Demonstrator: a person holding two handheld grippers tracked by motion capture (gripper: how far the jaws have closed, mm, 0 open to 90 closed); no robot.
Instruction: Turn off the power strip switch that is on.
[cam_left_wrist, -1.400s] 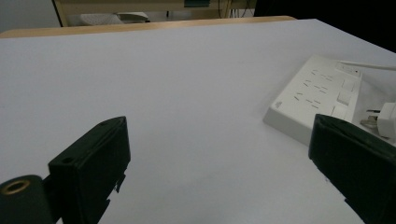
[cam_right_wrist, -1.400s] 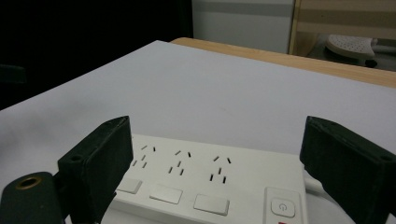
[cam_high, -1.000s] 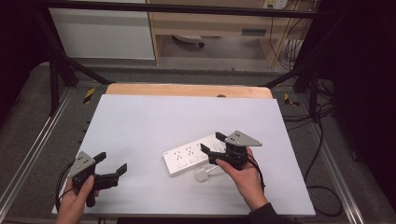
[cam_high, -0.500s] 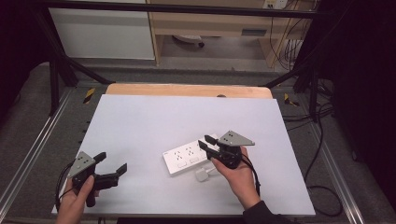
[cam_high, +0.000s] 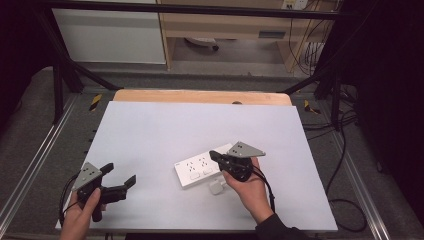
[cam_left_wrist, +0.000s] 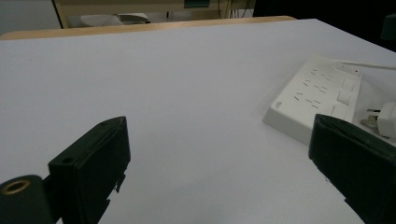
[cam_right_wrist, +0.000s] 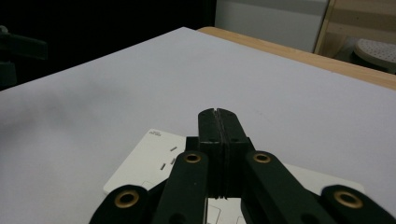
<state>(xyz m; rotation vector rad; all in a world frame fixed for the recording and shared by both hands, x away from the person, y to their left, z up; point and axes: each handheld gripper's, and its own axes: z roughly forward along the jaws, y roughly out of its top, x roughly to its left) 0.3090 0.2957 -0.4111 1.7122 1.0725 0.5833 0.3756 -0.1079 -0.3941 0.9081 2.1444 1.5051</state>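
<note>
The white tabletop (cam_high: 165, 125), wooden along its far edge, carries 2 things: a white power strip (cam_high: 200, 170) under the right gripper (cam_high: 216, 156), and a white plug (cam_high: 217, 187) just beside it.

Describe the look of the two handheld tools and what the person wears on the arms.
Both tools are black, each topped by a grey three-cornered plate. The left tool has blocky jaws; the right tool shows brass-coloured rivets on its linkage arms. Black cables trail from each. A dark sleeve covers the right forearm.
</note>
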